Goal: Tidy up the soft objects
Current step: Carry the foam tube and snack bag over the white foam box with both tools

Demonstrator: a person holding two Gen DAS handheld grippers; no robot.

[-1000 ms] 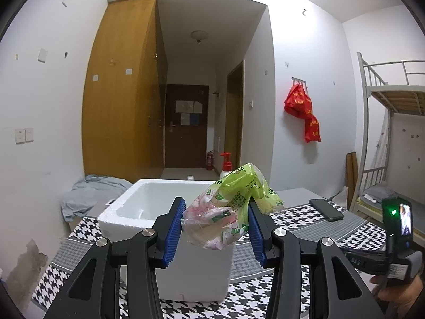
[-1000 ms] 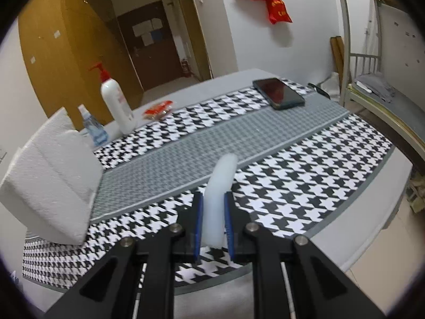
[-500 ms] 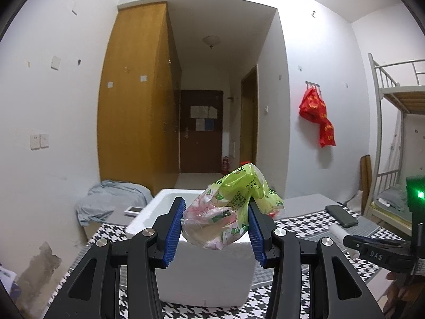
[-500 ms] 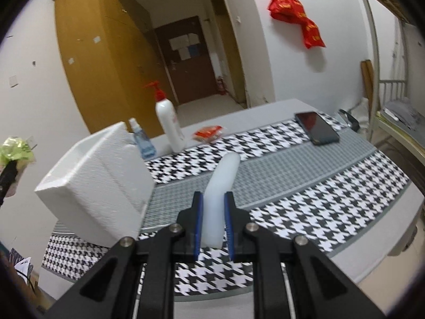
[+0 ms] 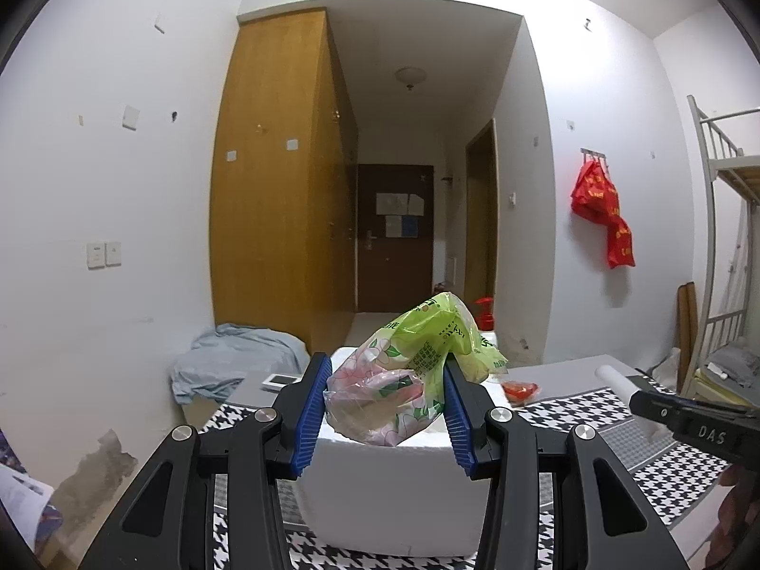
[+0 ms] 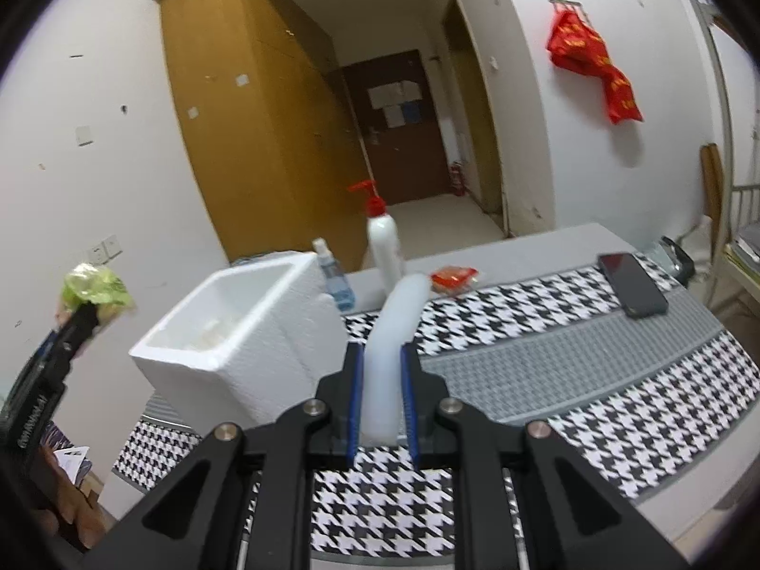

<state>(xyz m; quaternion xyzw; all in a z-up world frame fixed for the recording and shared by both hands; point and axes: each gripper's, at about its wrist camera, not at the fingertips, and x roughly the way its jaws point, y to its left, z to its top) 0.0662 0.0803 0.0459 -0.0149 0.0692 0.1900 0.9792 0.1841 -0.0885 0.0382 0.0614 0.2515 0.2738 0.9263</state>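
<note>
My left gripper is shut on a crumpled green and pink plastic pack, held in the air just in front of the white foam box. The same pack shows at the far left of the right wrist view, beside the box, whose open top faces up. My right gripper is shut on a soft white roll that sticks up and bends forward above the houndstooth table cover. That roll and the right gripper's body also appear at the right edge of the left wrist view.
Behind the box stand a white pump bottle with a red top and a small blue bottle. A red packet and a dark phone lie farther back on the table. A bunk bed frame stands on the right.
The right gripper has risen with the roll and turned left, so the foam box's open top now shows. The left gripper has lifted slightly, and the box sits lower in its view.
</note>
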